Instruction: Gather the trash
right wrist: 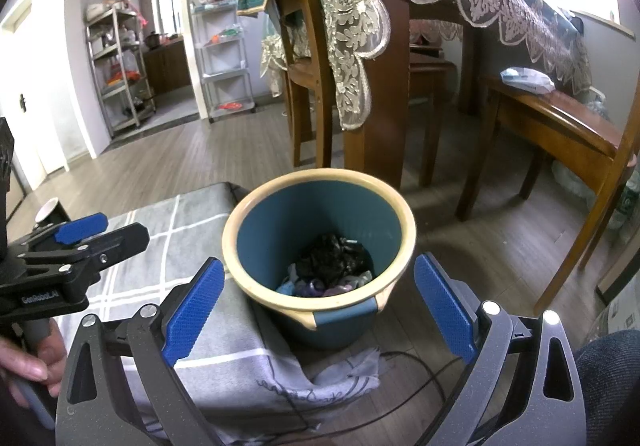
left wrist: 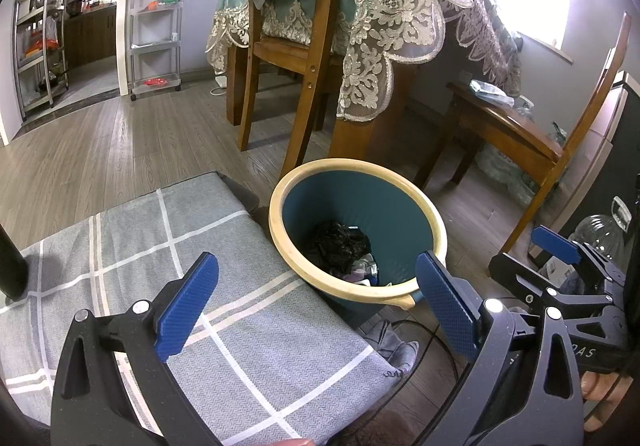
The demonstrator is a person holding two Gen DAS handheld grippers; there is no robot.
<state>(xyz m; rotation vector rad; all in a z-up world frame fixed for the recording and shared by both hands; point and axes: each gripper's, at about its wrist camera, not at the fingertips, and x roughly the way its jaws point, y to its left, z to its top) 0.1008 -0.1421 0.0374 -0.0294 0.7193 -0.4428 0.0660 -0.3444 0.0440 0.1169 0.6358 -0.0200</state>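
Note:
A teal trash bin [left wrist: 360,202] with a cream rim stands on the wood floor beside a grey checked cushion [left wrist: 224,270]. At its bottom lie a crumpled black bag [left wrist: 340,246] and some coloured wrappers [left wrist: 366,266]. My left gripper [left wrist: 318,308] hovers open over the cushion's edge and the bin's near rim, holding nothing. My right gripper [right wrist: 320,310] is also open and empty, its blue pads either side of the bin [right wrist: 316,206] from above. The black bag [right wrist: 332,258] shows there too. Each gripper appears in the other's view: right gripper [left wrist: 524,254], left gripper [right wrist: 116,232].
A wooden chair [left wrist: 308,58] and a table with a lace cloth [left wrist: 380,46] stand just behind the bin. A second chair [left wrist: 520,134] is at right, and a clear plastic jug [left wrist: 600,234] beyond it. A black cable [right wrist: 400,398] runs over the floor by the bin's base. Shelving racks [left wrist: 156,26] stand far left.

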